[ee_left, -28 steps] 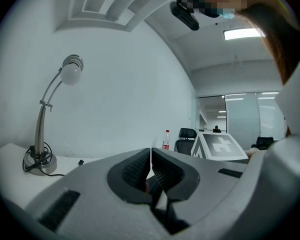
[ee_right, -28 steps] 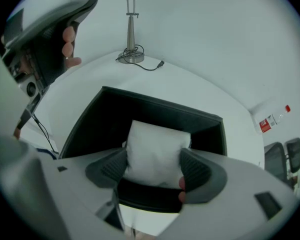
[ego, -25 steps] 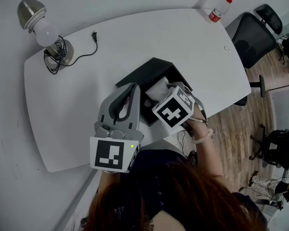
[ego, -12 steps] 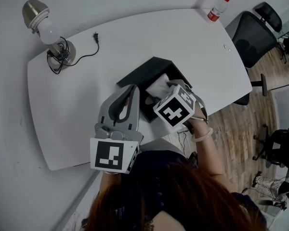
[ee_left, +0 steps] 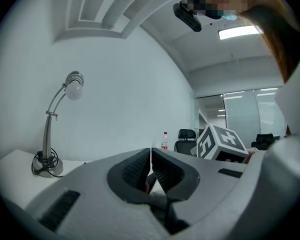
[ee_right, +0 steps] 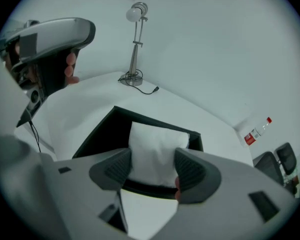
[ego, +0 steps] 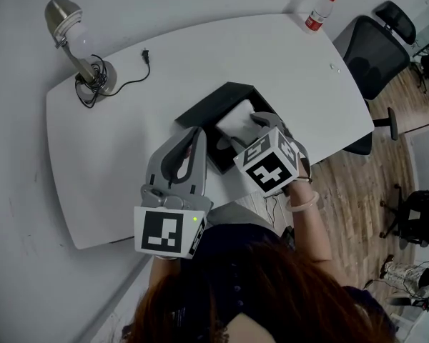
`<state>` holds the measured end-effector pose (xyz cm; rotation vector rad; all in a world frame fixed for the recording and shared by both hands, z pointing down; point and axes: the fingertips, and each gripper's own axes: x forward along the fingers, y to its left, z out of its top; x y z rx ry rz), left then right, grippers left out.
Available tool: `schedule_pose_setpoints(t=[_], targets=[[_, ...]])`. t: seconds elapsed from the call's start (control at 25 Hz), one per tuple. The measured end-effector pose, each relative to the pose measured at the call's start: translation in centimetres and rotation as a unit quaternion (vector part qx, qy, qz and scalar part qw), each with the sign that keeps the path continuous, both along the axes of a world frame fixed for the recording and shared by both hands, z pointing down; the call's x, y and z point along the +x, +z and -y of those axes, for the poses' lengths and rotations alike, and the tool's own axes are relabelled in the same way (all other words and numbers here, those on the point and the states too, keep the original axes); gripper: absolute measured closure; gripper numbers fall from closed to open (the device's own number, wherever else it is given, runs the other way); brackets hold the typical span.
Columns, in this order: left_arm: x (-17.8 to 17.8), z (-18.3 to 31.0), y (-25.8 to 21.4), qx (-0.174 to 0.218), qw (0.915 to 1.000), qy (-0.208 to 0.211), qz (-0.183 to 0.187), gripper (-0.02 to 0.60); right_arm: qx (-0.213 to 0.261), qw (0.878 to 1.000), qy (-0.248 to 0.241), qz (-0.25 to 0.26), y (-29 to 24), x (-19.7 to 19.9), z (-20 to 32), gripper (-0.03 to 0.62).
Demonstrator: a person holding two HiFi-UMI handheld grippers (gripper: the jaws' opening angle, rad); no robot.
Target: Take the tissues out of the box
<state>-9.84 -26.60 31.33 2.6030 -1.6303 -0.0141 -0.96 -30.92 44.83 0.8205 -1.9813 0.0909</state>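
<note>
Your right claw (ee_right: 152, 166), jaws just closing in, grips the tissues (ee_right: 155, 139), long axis pointing away from it; base hidden inside box (ee_right: 102, 134). Left claw (ee_left: 150, 171) closed, empty.

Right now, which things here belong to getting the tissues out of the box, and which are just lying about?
Job in hand:
- tissues
- box
- right gripper: its fingers have just been closing and grip the tissues
- left gripper: shut, empty

Lying about:
- lamp
- bottle
- chair
</note>
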Motion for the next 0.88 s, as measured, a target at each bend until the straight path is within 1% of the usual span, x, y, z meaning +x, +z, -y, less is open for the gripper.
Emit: schedule_pose_setpoints(t=[0.28,0.44,0.64,0.72,0.88], targets=[[0.4,-1.6,-0.6,0.01,0.9999,0.003,0.006,0.555,0.066,0.997,0.014,0.043,-2.4,0.0,-0.3,0.307],[0.5,-2.7,-0.9,0.015,0.9998,0.003,0.009,0.555,0.091,0.993,0.027,0.066,-3.6,0.0,-1.0,0.307],[0.4,-3.9,-1.1,0.018,0.9998,-0.002,0.012,0.555,0.127,0.989,0.028,0.073,-4.9,-0.1,-1.8,0.307],[0.6,-4.6,-1.3,0.018,0.9998,-0.003,0.009,0.555,0.136,0.987,0.028,0.081,-5.4,-0.3,-2.4,0.307],[0.8,-6.0,-1.4,0.026,0.9995,-0.001,0.018,0.555,0.151,0.983,0.034,0.097,-6.1,-0.3,-3.5,0.307]])
